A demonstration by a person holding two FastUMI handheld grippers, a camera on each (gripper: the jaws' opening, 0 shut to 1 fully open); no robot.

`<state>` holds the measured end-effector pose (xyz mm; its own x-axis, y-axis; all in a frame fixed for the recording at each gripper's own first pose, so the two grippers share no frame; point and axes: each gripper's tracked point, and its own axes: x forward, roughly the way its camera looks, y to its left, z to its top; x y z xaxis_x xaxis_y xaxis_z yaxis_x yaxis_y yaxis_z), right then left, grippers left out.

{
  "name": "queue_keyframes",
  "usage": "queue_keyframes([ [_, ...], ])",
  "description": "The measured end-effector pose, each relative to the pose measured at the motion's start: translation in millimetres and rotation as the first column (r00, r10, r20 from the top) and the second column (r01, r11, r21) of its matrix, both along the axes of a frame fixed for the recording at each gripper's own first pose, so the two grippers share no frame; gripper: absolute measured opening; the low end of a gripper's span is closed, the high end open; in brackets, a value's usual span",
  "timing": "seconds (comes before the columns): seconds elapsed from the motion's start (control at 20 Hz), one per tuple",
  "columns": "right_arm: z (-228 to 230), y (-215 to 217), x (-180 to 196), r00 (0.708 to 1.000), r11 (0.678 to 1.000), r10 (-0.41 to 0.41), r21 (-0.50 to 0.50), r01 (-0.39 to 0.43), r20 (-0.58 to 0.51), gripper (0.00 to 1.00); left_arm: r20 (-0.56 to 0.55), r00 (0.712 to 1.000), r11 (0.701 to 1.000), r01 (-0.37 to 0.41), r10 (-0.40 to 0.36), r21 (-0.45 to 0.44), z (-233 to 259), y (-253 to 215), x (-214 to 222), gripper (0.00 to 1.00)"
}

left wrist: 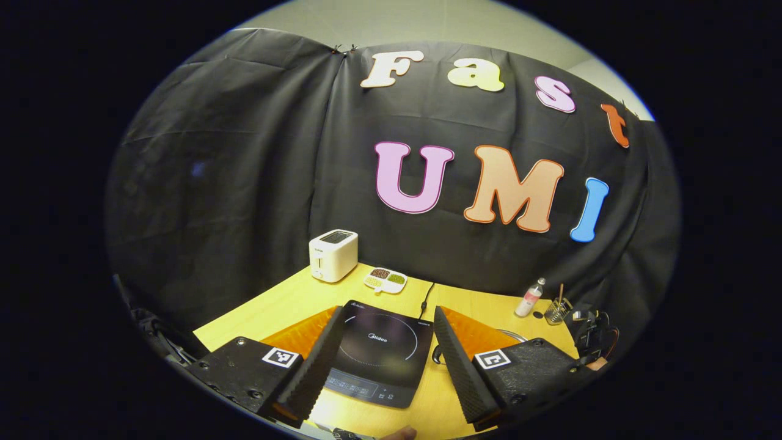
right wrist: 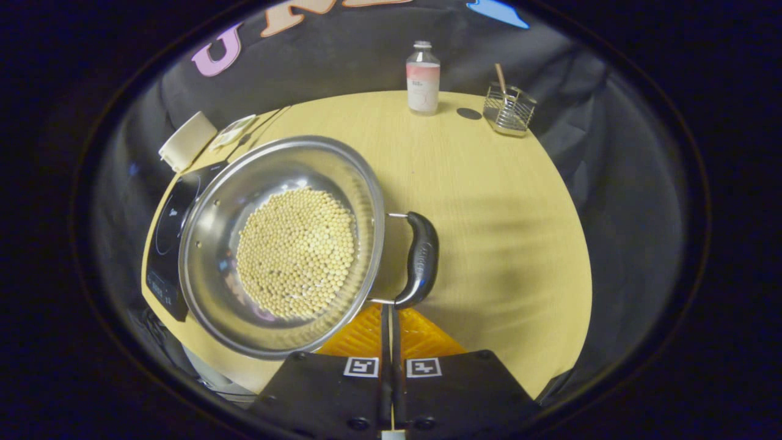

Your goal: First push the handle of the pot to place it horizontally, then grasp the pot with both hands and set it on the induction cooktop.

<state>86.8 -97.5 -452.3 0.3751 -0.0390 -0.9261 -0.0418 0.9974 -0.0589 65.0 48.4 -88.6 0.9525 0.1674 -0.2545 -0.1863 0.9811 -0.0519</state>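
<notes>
Pot (right wrist: 244, 183): polished steel, round, thin wall, slippery; full of small pale beans (right wrist: 296, 253), likely heavy, spill if tilted. Sits on wood worktop (right wrist: 489, 183), just beside glossy black induction cooktop (right wrist: 168, 226). Black moulded handle (right wrist: 421, 260), best hold.
Right gripper (right wrist: 391, 315) fingers together, tip near handle's end, contact unclear.
Left gripper (left wrist: 382, 354) fingers apart, empty, facing cooktop.

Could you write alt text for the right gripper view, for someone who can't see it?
A shiny steel pot of pale round beans sits on a yellow wooden table, its black side handle just beyond the closed black gripper. A black induction cooktop lies behind the pot.
</notes>
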Motion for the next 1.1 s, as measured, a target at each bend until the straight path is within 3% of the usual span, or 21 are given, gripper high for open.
queue_keyframes([
  [0.1,2.0,-3.2,-1.2,1.0,1.0,0.002,0.007,-0.002,0.008,0.0,-0.004,1.0,1.0,0.006,-0.006,0.013,2.0,-7.4,0.1,0.84],
  [0.15,4.3,-4.5,-0.2,1.0,1.0,0.01,0.006,-0.01,0.019,0.03,-0.006,1.0,1.0,0.011,-0.011,0.015,2.3,-11.2,2.1,0.89],
  [0.3,17.7,-1.3,-4.1,0.998,0.999,0.023,0.037,-0.024,0.051,0.0,-0.014,0.999,0.999,0.041,-0.041,0.027,2.4,-25.9,9.3,0.89],
  [0.35,23.0,-0.1,-3.3,0.998,0.998,0.021,0.05,-0.024,0.064,0.03,-0.011,0.998,0.998,0.056,-0.055,0.035,4.3,-31.0,13.0,0.84],
  [0.4,27.2,0.2,-3.8,0.997,0.998,0.015,0.057,-0.019,0.073,0.03,-0.009,0.997,0.996,0.073,-0.073,0.042,5.1,-36.9,16.2,0.89],
  [0.65,51.6,0.5,5.9,0.987,0.997,-0.03,0.069,0.019,0.157,0.0,-0.052,0.982,0.982,0.185,-0.184,0.023,-13.8,-65.9,38.4,0.89],
  [0.75,60.1,0.0,8.4,0.982,0.998,-0.048,0.057,0.038,0.182,0.04,-0.068,0.968,0.97,0.243,-0.243,-0.002,-23.6,-77.4,47.9,0.9],
  [0.9,66.6,1.0,10.6,0.978,0.997,-0.078,0.036,0.072,0.191,0.23,-0.1,0.941,0.946,0.322,-0.325,-0.047,-49.1,-90.1,66.6,0.89],
  [0.95,69.0,1.8,12.7,0.977,0.996,-0.088,0.03,0.084,0.196,0.23,-0.117,0.929,0.936,0.347,-0.352,-0.067,-57.6,-93.5,71.7,0.89],
  [1.05,68.8,2.8,17.8,0.975,0.993,-0.117,0.016,0.116,0.191,0.37,-0.155,0.904,0.917,0.386,-0.398,-0.106,-78.6,-96.8,79.9,0.89],
  [1.1,67.7,3.1,17.8,0.974,0.991,-0.132,0.005,0.133,0.187,0.53,-0.175,0.891,0.907,0.402,-0.419,-0.127,-89.1,-98.1,84.1,0.89],
])
